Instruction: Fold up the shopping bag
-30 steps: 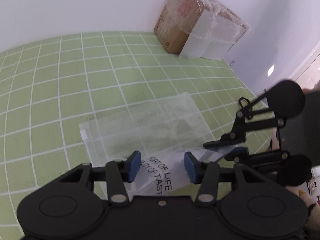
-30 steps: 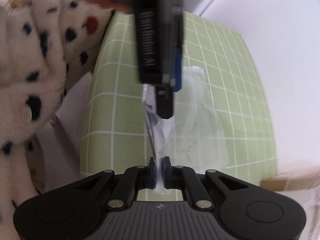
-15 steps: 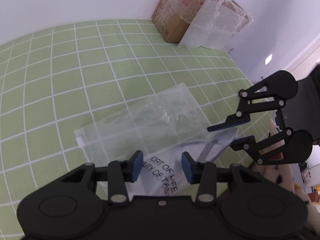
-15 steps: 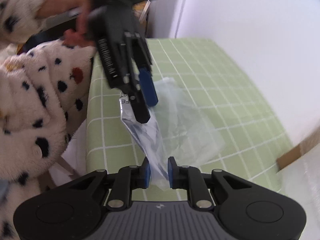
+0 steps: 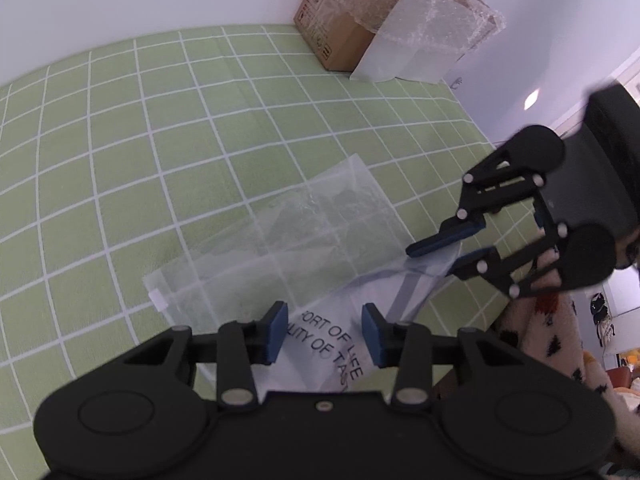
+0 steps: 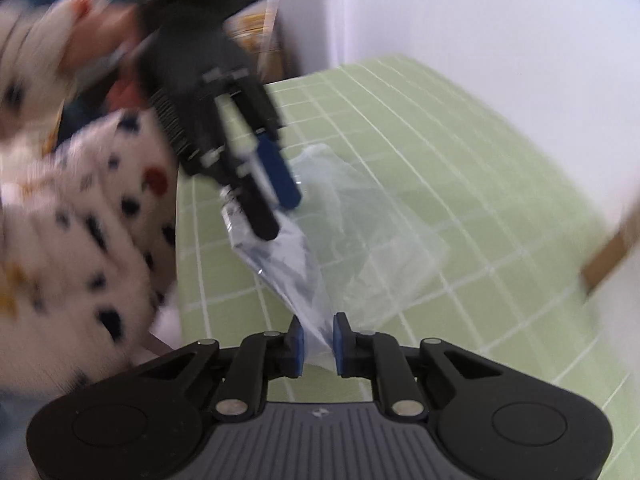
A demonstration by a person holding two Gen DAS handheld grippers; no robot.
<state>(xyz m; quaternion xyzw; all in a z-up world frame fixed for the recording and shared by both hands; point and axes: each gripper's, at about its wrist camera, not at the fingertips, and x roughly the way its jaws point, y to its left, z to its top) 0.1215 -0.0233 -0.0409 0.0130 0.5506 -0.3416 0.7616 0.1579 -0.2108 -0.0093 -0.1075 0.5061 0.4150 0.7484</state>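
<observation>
Thin plastic shopping bag [image 5: 304,240] flat on green mat [image 5: 120,160].
Left gripper [image 5: 325,334] and right gripper [image 6: 318,340] open, holding nothing; film limp, slippery, best pinched at edges.

Cardboard box [image 5: 340,36] (draped in bubble wrap [image 5: 424,28]) at the far edge of a green checked cloth [image 5: 120,160].

We see a clear plastic shopping bag [image 5: 320,240] with black lettering ahead of our blue-padded black left gripper [image 5: 325,334], on a green white-gridded tablecloth [image 5: 120,160].
</observation>
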